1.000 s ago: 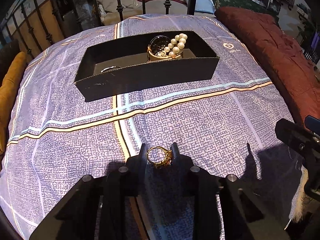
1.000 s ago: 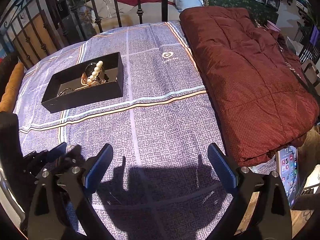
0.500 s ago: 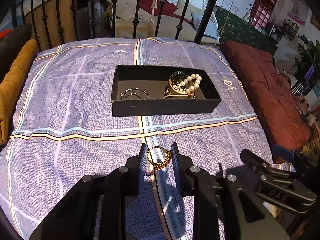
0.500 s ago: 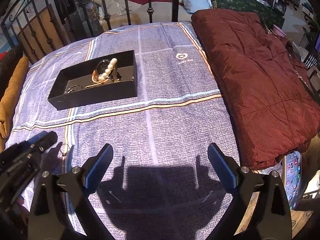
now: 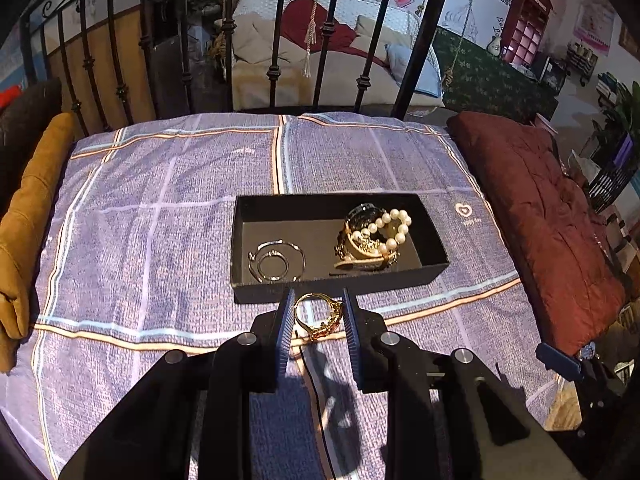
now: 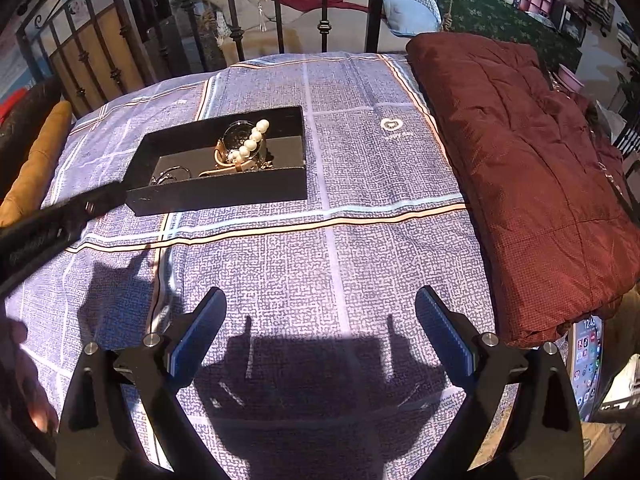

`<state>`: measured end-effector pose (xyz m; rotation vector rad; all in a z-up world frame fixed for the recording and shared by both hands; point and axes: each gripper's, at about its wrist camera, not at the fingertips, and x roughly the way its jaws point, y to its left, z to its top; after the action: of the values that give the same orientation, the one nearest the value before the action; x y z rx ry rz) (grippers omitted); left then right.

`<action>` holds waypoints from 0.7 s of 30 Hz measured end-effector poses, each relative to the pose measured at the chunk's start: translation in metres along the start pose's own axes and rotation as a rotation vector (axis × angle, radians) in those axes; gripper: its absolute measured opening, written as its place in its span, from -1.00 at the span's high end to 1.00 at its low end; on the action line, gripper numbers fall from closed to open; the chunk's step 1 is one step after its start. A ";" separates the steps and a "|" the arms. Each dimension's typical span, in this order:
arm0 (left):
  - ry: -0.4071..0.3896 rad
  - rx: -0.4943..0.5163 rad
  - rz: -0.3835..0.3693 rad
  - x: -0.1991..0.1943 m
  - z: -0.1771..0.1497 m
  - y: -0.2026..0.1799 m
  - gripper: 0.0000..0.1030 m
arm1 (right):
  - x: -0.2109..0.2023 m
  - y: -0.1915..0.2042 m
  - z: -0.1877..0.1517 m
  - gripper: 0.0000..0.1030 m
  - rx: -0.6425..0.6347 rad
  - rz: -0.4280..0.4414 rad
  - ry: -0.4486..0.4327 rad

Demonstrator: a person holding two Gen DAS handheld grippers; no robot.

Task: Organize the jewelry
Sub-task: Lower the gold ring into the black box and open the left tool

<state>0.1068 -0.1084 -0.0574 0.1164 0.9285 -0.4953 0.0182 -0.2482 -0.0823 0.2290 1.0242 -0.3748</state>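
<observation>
My left gripper (image 5: 318, 312) is shut on a gold ring (image 5: 318, 316), held in the air just in front of the near wall of a black box (image 5: 340, 280). Inside the box lie a pearl bracelet (image 5: 390, 226) on a gold watch (image 5: 362, 254) at the right and silver hoops (image 5: 276, 262) at the left. In the right wrist view the same black box (image 6: 224, 192) sits at the upper left, and the left gripper's arm (image 6: 52, 228) reaches toward it. My right gripper (image 6: 320, 320) stands open over bare bedspread with nothing between its fingers.
A folded maroon quilt (image 6: 528, 168) covers the bed's right side. An orange cushion (image 5: 24, 240) lies along the left edge. A black iron bed frame (image 5: 276, 40) stands behind. A phone (image 6: 586, 360) rests at the lower right edge.
The left gripper has risen and moved toward the box with the ring, so the box's inside now shows from above. The right gripper drifted slightly and stays open.
</observation>
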 end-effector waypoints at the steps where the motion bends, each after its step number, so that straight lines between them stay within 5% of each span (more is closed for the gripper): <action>1: -0.006 0.004 0.008 0.002 0.006 0.000 0.54 | 0.000 0.001 0.001 -0.82 -0.001 0.002 0.000; 19: 0.032 0.021 0.094 0.064 0.045 0.004 0.51 | 0.027 0.011 0.022 -0.82 -0.020 0.017 0.016; 20: 0.040 0.023 0.100 0.068 0.045 0.004 0.30 | 0.029 0.011 0.023 -0.82 -0.021 0.017 0.017; 21: 0.044 0.026 0.114 0.070 0.046 0.004 -0.19 | 0.031 0.011 0.024 -0.82 -0.021 0.015 0.019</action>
<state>0.1775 -0.1439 -0.0855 0.2034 0.9525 -0.4004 0.0564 -0.2526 -0.0967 0.2216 1.0445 -0.3481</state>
